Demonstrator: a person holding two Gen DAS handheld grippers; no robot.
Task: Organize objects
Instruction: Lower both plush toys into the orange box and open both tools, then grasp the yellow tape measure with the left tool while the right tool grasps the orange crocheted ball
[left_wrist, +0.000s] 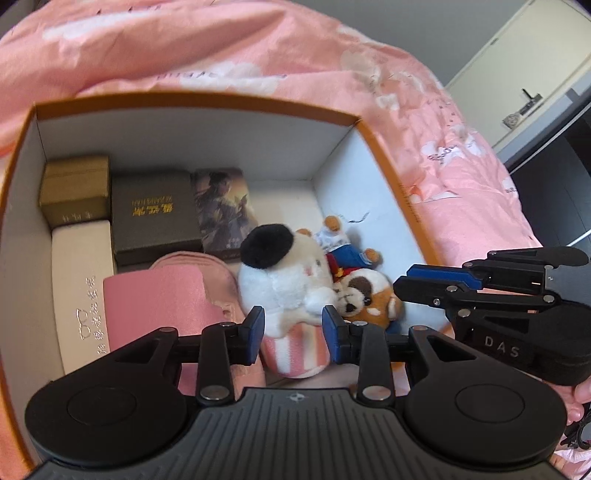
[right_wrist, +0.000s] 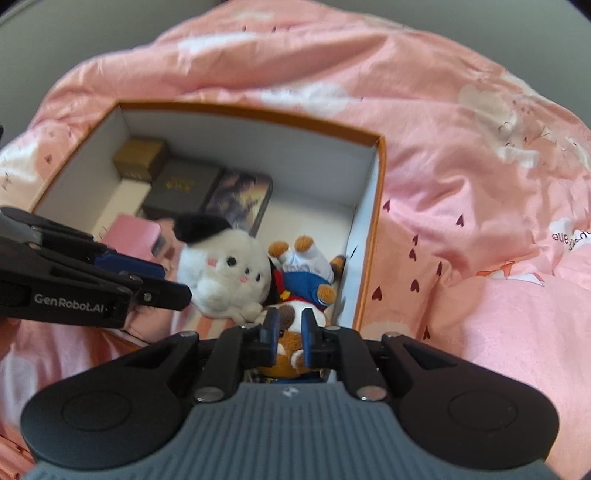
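While white plush (left_wrist: 291, 280) lies boxed | left gripper (left_wrist: 293, 328) fingers spread | right gripper (right_wrist: 290, 330) fingers parted, empty

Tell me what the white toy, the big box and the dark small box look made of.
White toy: plush fabric, fuzzy pile with soft edges. Big box: seemingly stiff cardboard, matte white walls, orange rim. Dark small box: probably textured paper-wrapped board with gold lettering; blur leaves it uncertain.

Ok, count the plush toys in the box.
2, both at the box's right end: white plush at the middle; brown dog plush against the right wall. More may be hidden.
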